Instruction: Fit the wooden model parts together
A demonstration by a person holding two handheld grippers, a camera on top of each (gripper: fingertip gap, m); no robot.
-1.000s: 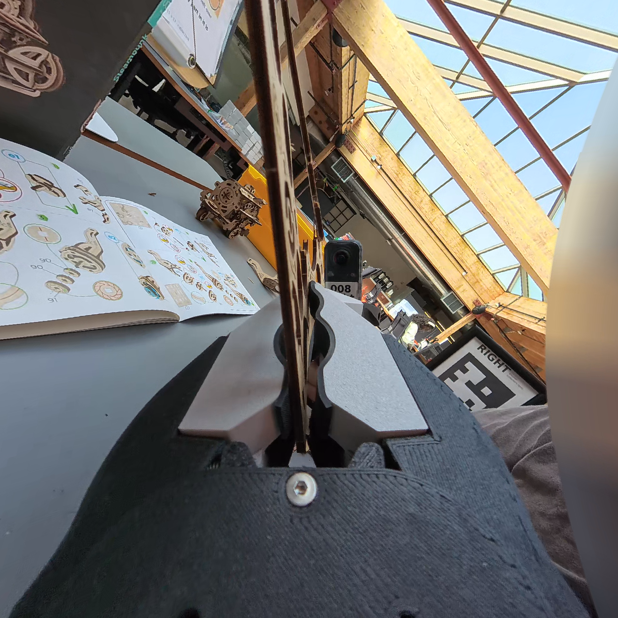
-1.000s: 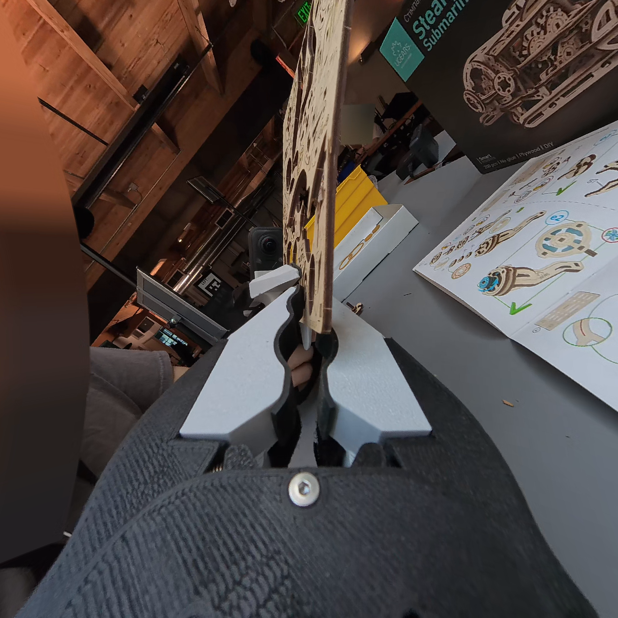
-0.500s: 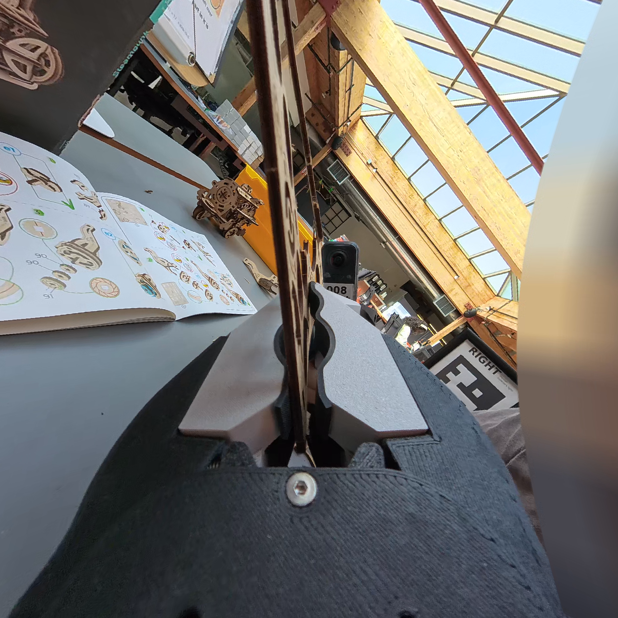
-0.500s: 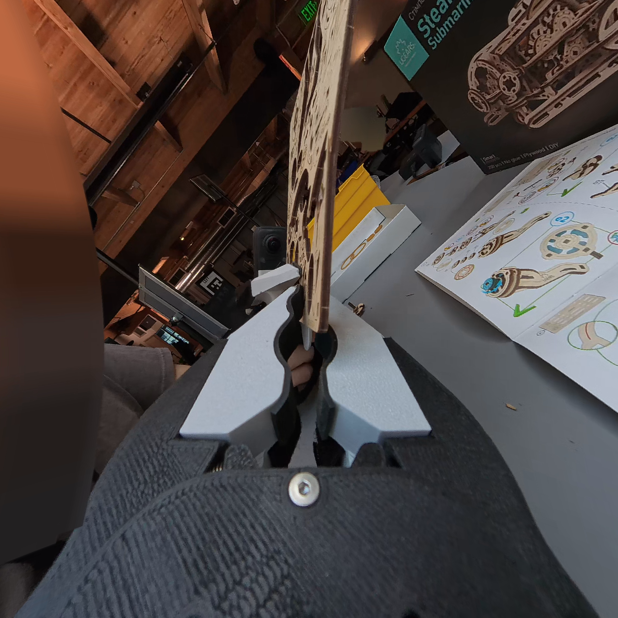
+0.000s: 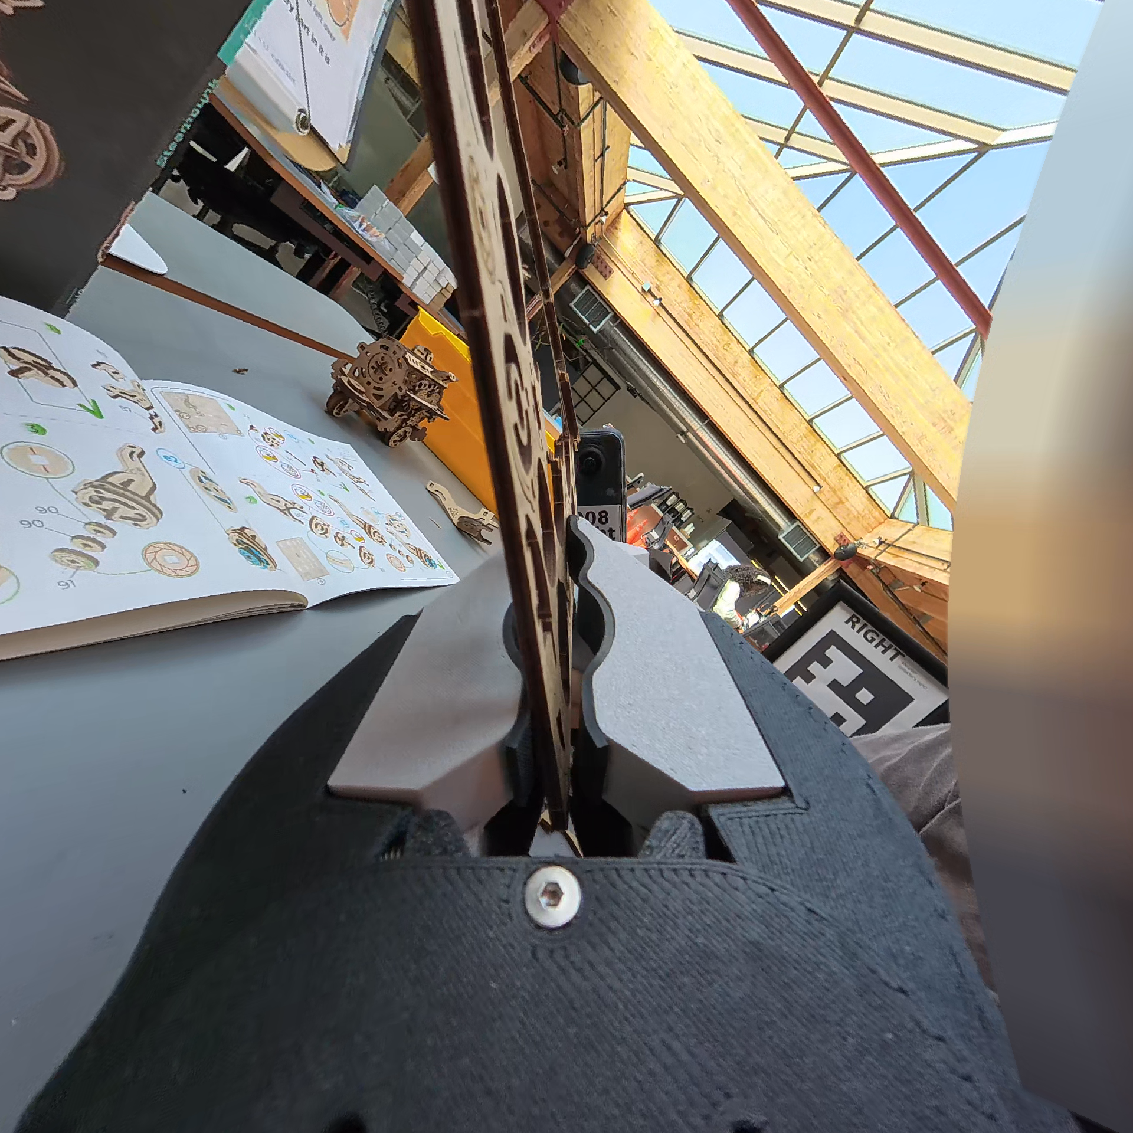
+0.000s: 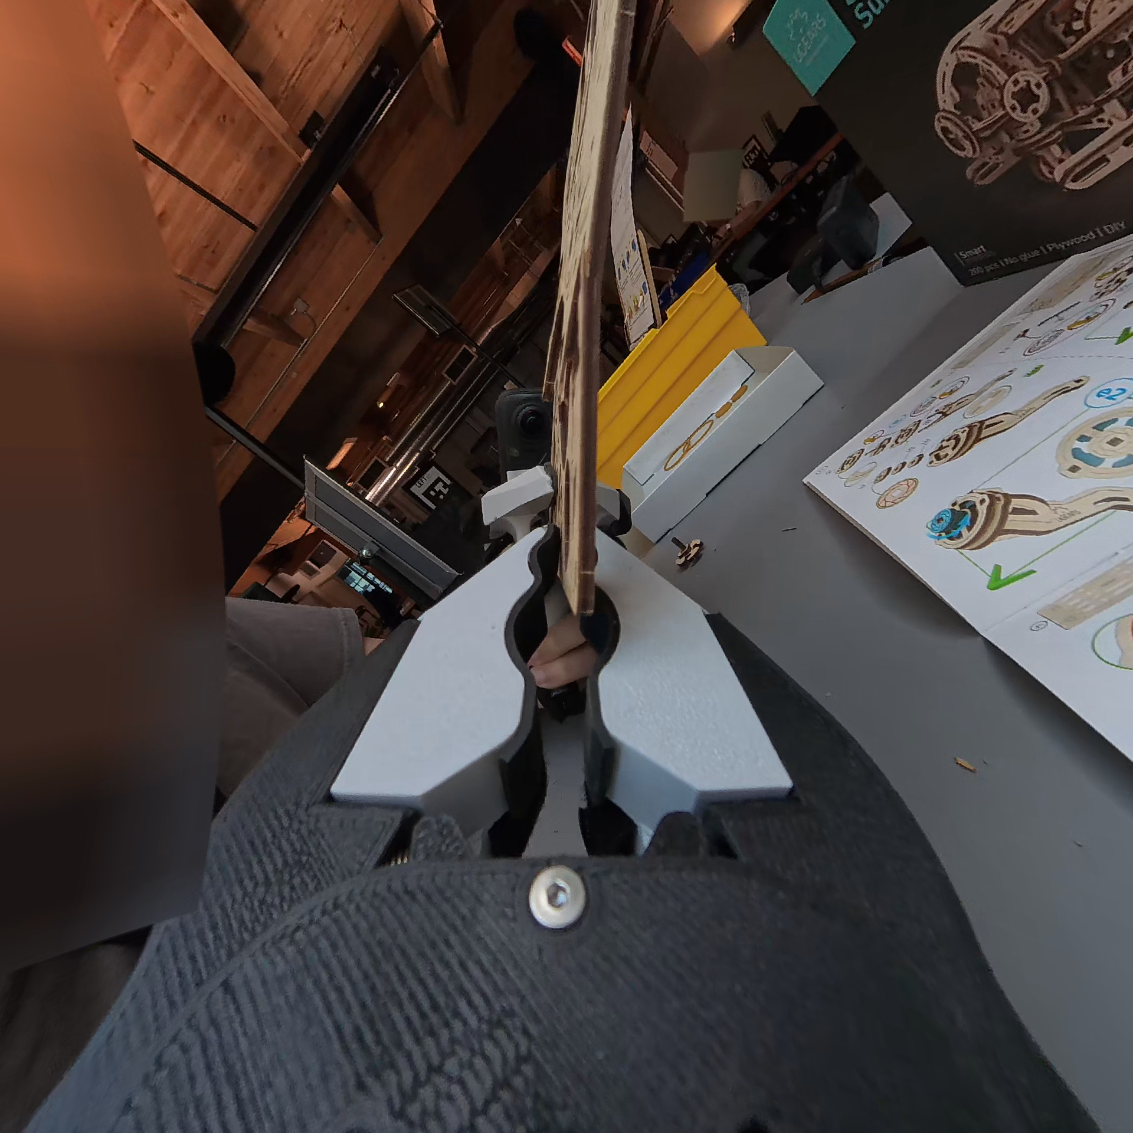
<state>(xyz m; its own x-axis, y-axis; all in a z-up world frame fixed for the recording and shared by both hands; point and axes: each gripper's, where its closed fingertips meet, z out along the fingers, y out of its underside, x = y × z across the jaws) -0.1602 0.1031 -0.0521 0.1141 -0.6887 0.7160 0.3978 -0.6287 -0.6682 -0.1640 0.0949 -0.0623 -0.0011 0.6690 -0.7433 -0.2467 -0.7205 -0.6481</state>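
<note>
Your left claw [image 5: 555, 619] clamps the laser-cut plywood sheet [image 5: 490, 294] edge-on, upright above the grey bench [image 5: 153, 736]. Your right claw [image 6: 567, 604] pinches the same sheet's opposite edge. A half-built wooden model [image 5: 389, 386] sits near the bench's far edge, beyond the open instruction booklet [image 5: 184, 490].

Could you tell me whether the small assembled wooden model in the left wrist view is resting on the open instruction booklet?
No, the assembled wooden model stands on the bare grey table, beyond the far corner of the instruction booklet.
</note>
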